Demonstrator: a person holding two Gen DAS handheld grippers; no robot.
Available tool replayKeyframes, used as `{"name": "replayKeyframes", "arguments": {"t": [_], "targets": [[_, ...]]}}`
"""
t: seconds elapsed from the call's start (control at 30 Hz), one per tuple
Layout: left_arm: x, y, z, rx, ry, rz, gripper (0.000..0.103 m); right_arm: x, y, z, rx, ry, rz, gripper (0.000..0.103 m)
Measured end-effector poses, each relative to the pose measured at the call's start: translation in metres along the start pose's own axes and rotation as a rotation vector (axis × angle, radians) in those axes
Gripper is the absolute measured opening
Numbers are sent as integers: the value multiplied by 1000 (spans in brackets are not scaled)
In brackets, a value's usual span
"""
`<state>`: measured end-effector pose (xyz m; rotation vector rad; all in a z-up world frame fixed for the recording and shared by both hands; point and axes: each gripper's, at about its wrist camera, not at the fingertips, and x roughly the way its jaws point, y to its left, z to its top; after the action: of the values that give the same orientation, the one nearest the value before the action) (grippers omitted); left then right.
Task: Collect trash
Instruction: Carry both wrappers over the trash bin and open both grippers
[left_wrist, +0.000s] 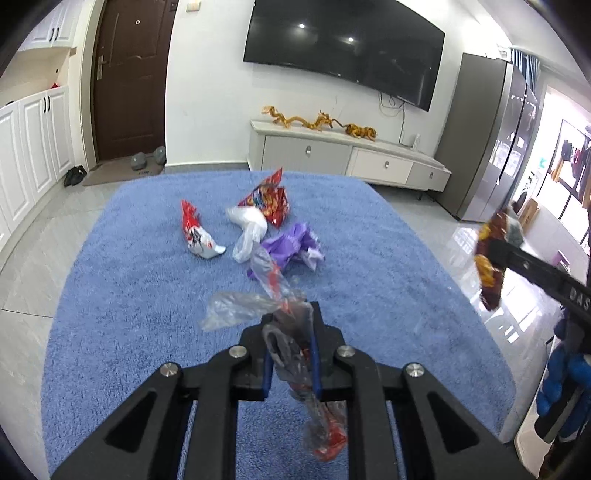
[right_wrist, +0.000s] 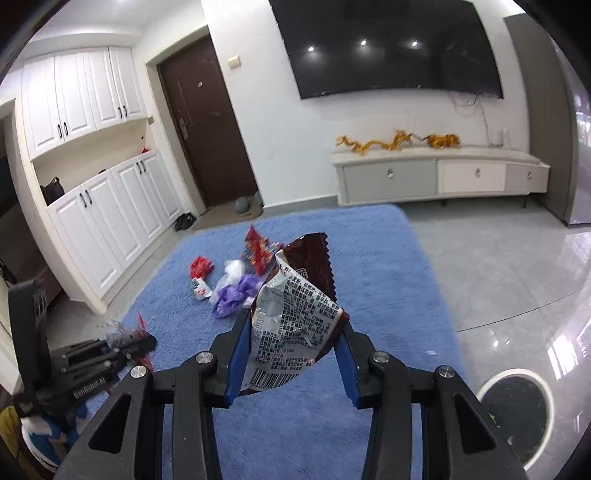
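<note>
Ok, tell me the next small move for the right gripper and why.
Probably swing the right gripper over to the round bin at lower right and let go there. It already grips the brown snack bag clear of the blue rug, and the bin's dark opening looks open and close by.

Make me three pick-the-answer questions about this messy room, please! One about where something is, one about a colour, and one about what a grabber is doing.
1. Where does the purple bag lie?
A. on the blue rug
B. on the TV cabinet
C. by the door

2. What colour is the wrapper in the right gripper?
A. green
B. brown
C. yellow

3. What is the left gripper doing?
A. hanging open and empty
B. pinching clear plastic
C. holding a shoe

Answers: 1 A, it sits among the litter on the rug. 2 B, its edges are dark brown. 3 B, plastic is clamped between its pads.
</note>
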<state>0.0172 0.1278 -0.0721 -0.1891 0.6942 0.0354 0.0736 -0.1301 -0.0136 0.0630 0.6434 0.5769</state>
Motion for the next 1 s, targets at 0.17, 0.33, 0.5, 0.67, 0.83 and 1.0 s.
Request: {"name": "replayKeyframes", "arguments": {"t": [0.17, 0.33, 0.5, 0.67, 0.83, 1.0], "targets": [[-15, -10, 9, 4, -34, -2, 14, -35, -24, -4, 36, -63, -53, 40], [-21, -29, 16, 32, -48, -14, 14, -70, -57, -12, 92, -122, -128, 40], [-17, -53, 23, 55, -26, -45, 14, -96, -85, -18, 125, -166, -224, 40], [-6, -94, 32, 134, -9, -80, 14, -108, -117, -28, 178, -185, -290, 40], [11, -155, 43, 238, 15, -146, 14, -114, -150, -45, 248, -176, -328, 40], [37, -226, 48, 336, 48, -222, 14, -118, -181, -61, 315, -153, -374, 40]]}}
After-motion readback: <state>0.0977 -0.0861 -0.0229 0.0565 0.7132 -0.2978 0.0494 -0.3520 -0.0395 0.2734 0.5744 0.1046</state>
